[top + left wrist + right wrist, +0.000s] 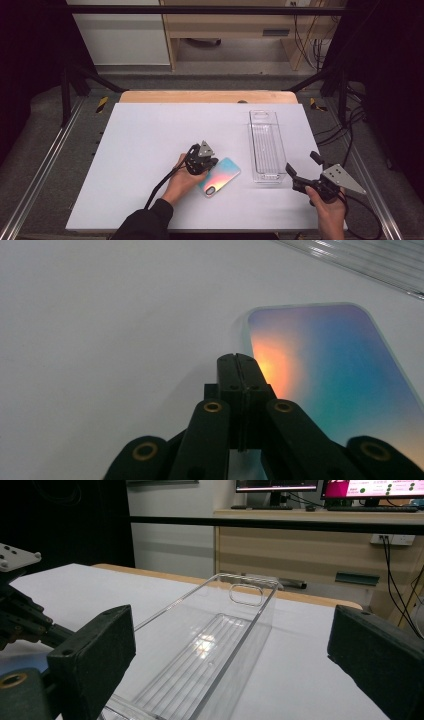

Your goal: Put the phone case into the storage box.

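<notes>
While left claw [238,360] touches phone case [330,375], no label readable.

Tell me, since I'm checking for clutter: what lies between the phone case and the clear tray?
Nothing: in the high view, only bare white table separates the phone case from the clear tray.

Your work surface is a white table [145,150] with a wooden edge strip along its far side. Two items lie directly on it. The phone case [220,176], iridescent face up, lies flat just beside your left gripper [207,165], at its tips. The clear plastic tray [266,145] lies lengthwise just ahead of your right gripper [300,175].
</notes>
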Action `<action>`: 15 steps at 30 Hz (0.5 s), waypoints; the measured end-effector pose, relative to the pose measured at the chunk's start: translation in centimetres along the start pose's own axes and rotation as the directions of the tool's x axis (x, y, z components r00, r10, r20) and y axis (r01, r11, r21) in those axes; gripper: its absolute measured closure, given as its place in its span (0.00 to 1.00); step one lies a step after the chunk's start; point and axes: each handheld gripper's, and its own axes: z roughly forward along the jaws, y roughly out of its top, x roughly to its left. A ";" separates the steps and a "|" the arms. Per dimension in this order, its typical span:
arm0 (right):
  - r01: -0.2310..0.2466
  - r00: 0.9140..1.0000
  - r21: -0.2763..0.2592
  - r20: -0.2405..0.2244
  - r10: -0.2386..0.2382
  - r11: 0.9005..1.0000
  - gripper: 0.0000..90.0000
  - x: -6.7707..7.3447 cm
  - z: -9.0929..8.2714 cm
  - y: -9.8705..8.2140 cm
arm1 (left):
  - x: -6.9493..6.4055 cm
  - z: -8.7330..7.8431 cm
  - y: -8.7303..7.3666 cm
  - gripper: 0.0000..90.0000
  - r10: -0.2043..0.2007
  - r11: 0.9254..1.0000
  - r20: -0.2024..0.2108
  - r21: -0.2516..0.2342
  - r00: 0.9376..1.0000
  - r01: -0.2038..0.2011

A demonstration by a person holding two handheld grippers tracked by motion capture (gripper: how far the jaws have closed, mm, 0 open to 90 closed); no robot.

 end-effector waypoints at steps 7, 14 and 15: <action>-0.001 1.000 0.000 -0.005 0.001 1.000 0.06 0.1 0.0 0.0 | -1.4 -0.7 -0.6 1.00 0.002 1.000 0.014 -0.002 1.000 -0.002; 0.000 1.000 0.001 -0.005 0.000 1.000 0.06 0.1 0.0 0.0 | -2.6 -1.1 -1.0 1.00 0.008 1.000 0.012 -0.007 1.000 -0.008; 0.002 1.000 0.002 -0.005 -0.002 1.000 0.06 0.1 0.1 0.0 | -2.6 -1.2 -1.0 1.00 0.007 1.000 0.007 -0.006 1.000 -0.007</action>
